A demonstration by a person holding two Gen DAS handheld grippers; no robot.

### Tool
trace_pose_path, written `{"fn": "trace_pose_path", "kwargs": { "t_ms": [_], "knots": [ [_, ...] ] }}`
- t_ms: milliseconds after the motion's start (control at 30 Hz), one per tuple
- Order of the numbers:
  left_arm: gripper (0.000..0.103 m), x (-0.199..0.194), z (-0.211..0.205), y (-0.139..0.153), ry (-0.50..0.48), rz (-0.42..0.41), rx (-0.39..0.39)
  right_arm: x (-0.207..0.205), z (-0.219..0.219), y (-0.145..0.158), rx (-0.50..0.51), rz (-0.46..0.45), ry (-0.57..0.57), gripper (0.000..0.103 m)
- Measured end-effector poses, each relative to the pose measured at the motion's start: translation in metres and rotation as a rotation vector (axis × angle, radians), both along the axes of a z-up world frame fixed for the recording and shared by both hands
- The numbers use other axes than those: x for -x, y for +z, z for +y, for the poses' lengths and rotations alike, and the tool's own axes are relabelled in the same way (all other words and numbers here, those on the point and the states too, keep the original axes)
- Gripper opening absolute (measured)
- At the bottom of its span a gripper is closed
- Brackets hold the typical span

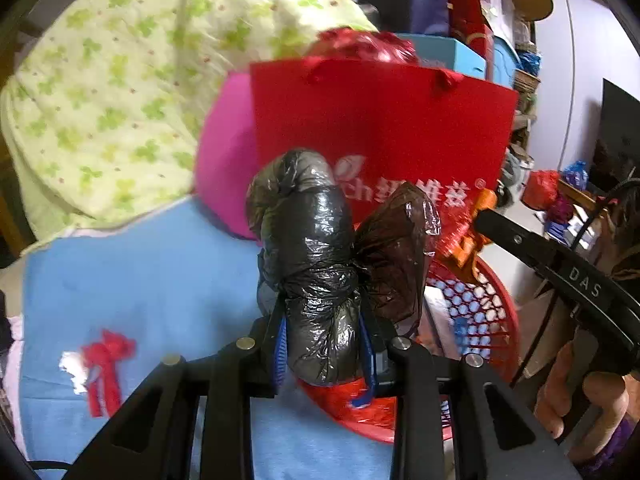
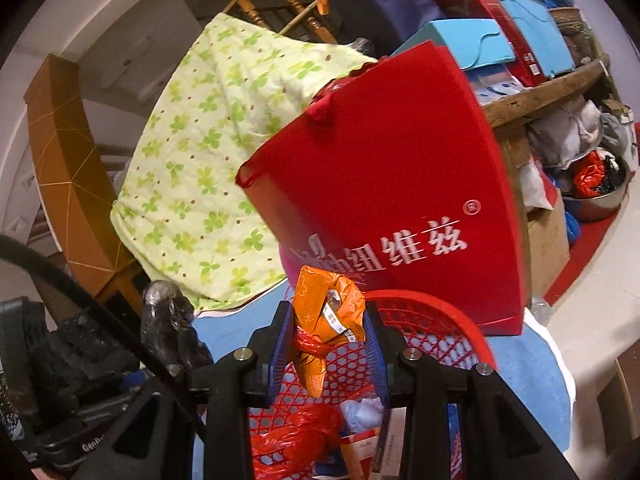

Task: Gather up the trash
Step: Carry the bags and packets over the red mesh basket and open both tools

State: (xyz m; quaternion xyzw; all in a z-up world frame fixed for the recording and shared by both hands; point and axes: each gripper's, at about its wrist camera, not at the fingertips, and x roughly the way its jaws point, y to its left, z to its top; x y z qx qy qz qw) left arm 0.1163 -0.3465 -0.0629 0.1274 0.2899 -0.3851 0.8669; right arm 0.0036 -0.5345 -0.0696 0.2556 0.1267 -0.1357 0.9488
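Lengthwise, black bag bundle (image 1: pixel 316 264) upright, orange wrapper (image 2: pixel 326 320) upright

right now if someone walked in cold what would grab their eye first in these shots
The big red gift bag with white lettering fills the middle, standing behind the red mesh basket. In front, the left gripper is shut on a crumpled black plastic bag, and the right gripper is shut on an orange wrapper above the basket.
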Motion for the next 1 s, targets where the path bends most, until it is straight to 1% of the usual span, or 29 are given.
{"fn": "trace_pose_path", "kwargs": {
  "t_ms": [133,167,200,233,267,300,333,367,433,467,533,700,833,1000],
  "knots": [
    [0.035,-0.001,-0.01,-0.009,-0.04,0.054,0.002,0.0,-0.006,-0.003,-0.015,0.011,-0.018,0.039],
    [0.041,-0.001,-0.012,-0.012,-0.046,0.068,0.002,0.0,-0.007,-0.004,-0.02,0.014,-0.02,0.039],
    [0.045,0.0,-0.013,-0.014,-0.053,0.075,0.004,0.0,-0.008,-0.004,-0.028,0.018,-0.02,0.039],
    [0.047,0.0,-0.014,-0.015,-0.057,0.077,0.005,0.0,-0.01,-0.005,-0.037,0.022,-0.021,0.039],
    [0.053,0.001,-0.013,-0.016,-0.061,0.075,0.006,0.0,-0.011,-0.006,-0.043,0.025,-0.022,0.04],
    [0.058,0.002,-0.012,-0.016,-0.061,0.071,0.006,0.0,-0.013,-0.008,-0.054,0.028,-0.024,0.043],
    [0.059,0.003,-0.009,-0.015,-0.059,0.062,0.009,0.0,-0.014,-0.009,-0.065,0.026,-0.023,0.059],
    [0.059,0.004,-0.006,-0.014,-0.057,0.055,0.011,0.001,-0.014,-0.009,-0.078,0.013,-0.024,0.07],
    [0.059,0.007,0.003,-0.012,-0.05,0.041,0.011,0.002,-0.014,-0.009,-0.084,-0.005,-0.021,0.071],
    [0.062,0.008,0.01,-0.011,-0.04,0.033,0.01,0.001,-0.012,-0.007,-0.078,-0.009,-0.019,0.071],
    [0.063,0.007,0.023,-0.011,-0.015,0.024,0.008,0.001,-0.007,-0.005,-0.066,-0.019,-0.015,0.071],
    [0.063,0.003,0.062,-0.013,0.085,0.015,-0.013,-0.007,0.019,0.005,0.006,-0.063,0.024,0.071],
    [0.063,-0.002,0.096,-0.012,0.175,-0.015,-0.023,-0.017,0.046,0.012,0.058,-0.101,0.073,0.071],
    [0.066,-0.005,0.137,-0.007,0.273,-0.06,-0.021,-0.034,0.08,0.016,0.083,-0.136,0.142,0.071]
  ]
}}
